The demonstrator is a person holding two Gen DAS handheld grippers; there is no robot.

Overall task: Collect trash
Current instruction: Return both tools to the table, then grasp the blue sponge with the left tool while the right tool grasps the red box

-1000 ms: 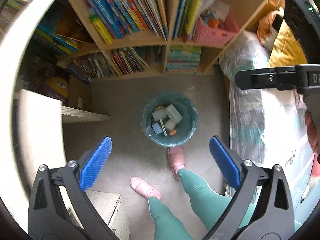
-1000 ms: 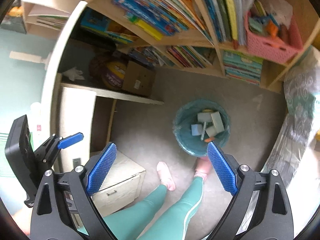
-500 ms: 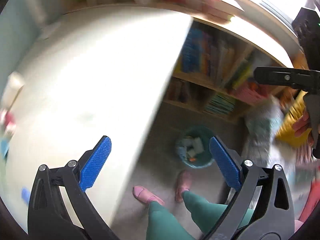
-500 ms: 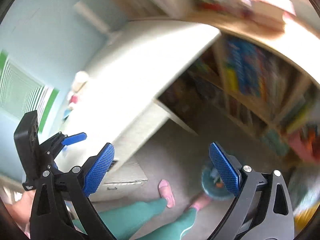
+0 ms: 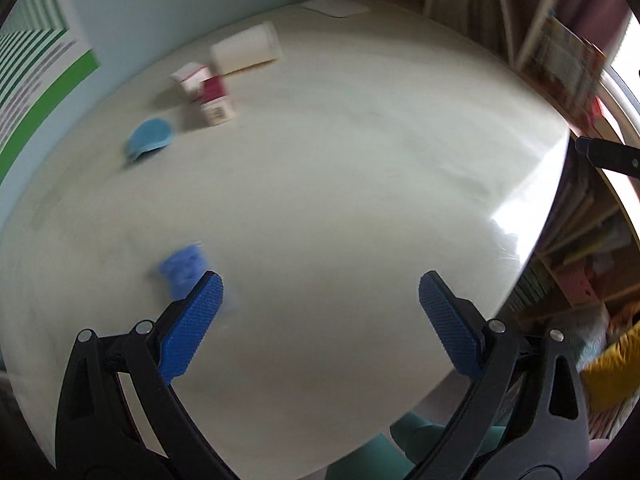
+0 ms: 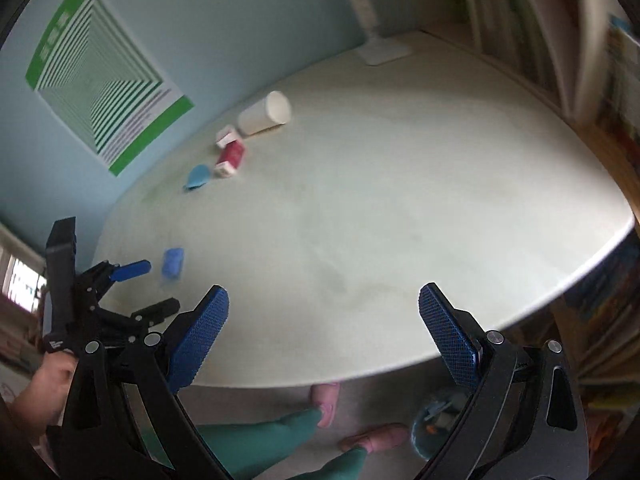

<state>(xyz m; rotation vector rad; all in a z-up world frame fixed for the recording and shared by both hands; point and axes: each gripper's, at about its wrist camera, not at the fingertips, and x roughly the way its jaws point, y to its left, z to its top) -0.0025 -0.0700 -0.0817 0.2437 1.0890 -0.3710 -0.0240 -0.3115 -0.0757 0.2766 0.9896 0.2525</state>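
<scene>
Trash lies on a white desk (image 5: 360, 184): a tipped white cup (image 5: 245, 48), red and white cartons (image 5: 212, 96), a light blue lid (image 5: 150, 136) and a crumpled blue wrapper (image 5: 182, 266). My left gripper (image 5: 320, 300) is open and empty, its left finger just beside the blue wrapper. My right gripper (image 6: 324, 316) is open and empty over the desk's near edge. It sees the cup (image 6: 265, 114), cartons (image 6: 230, 156), lid (image 6: 198, 175), wrapper (image 6: 173, 263) and the left gripper (image 6: 120, 280). A teal bin (image 6: 436, 424) with trash stands on the floor.
A lamp base (image 6: 384, 54) stands at the desk's far edge. Bookshelves (image 5: 560, 52) rise on the right. A green striped poster (image 6: 100, 80) hangs on the blue wall. The person's legs and pink slippers (image 6: 326, 398) are below the desk edge.
Both views have swung up from the bin on the floor to the desk top with its trash. Both grippers stay open and empty.
</scene>
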